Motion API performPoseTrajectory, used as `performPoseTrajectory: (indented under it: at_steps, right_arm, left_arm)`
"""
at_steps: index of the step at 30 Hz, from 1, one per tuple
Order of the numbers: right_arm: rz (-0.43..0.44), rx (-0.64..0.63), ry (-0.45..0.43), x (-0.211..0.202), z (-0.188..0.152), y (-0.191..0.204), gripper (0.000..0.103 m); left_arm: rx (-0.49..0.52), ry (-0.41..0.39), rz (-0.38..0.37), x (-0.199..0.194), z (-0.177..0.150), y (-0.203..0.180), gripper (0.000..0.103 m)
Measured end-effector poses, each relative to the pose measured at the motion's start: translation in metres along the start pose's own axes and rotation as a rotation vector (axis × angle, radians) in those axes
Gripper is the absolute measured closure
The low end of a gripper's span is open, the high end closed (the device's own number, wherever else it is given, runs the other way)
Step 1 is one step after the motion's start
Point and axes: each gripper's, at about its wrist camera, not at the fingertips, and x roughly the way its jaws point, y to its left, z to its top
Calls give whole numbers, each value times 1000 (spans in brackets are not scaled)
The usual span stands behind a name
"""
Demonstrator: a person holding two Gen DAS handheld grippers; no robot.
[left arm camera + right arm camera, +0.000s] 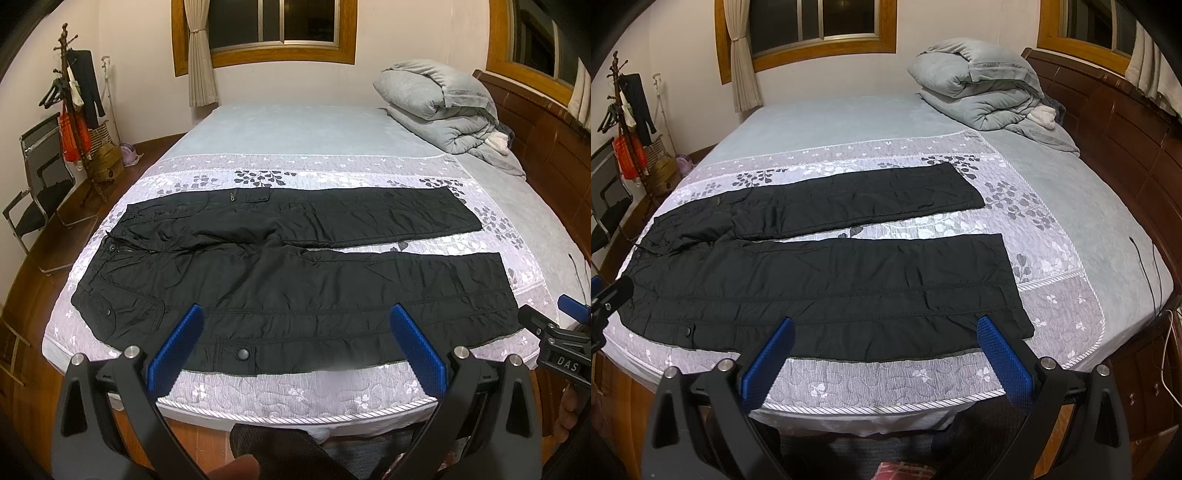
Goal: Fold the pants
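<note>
Black pants flat along bed near edge, waist left; left gripper nearer waist, right gripper nearer cuffs; both wide open, empty.

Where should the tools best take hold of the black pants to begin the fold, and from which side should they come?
Probably along the near leg's outer edge: the left tool near the waistband, the right tool near the hem. Come from the bed's near edge. The black pants lie flat, legs apart, so this edge can lift over onto the far leg.
</note>
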Motion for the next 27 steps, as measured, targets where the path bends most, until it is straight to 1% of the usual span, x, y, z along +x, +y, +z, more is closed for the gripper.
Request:
performPoseTrajectory:
  at_steps: [9, 14, 15, 16, 18, 20, 23, 25, 27]
  right_arm:
    - [1, 1, 24, 11, -1, -1, 4]
    - [-1, -6, 22, 15, 4, -2, 4]
    - [9, -9, 21, 16, 8, -4, 4]
    - [19, -12, 20, 17, 12, -6, 4]
    - [13, -22, 9, 19, 23, -12, 4]
    - [2, -34, -10, 23, 41, -23, 4]
    - [-4, -50, -33, 33, 71, -37, 4]
    - [12, -70, -42, 47, 99, -48, 4]
    - [27, -83, -36, 68, 123, -58, 4]
  left_arm:
    - [6, 8, 5, 7, 1, -3, 3]
    - [10, 15, 0, 12, 5, -3, 3]
    - [7, 12, -18, 13, 6, -2, 3]
    - [4, 5, -62, 14, 9, -1, 3]
    - [-9, -5, -130, 16, 16, 3, 3]
    - [-5, -5, -136, 21, 27, 5, 3]
    - [36, 22, -124, 38, 49, 6, 3]
    - [40, 38, -131, 53, 68, 8, 3]
    - [34, 63, -161, 73, 91, 12, 3]
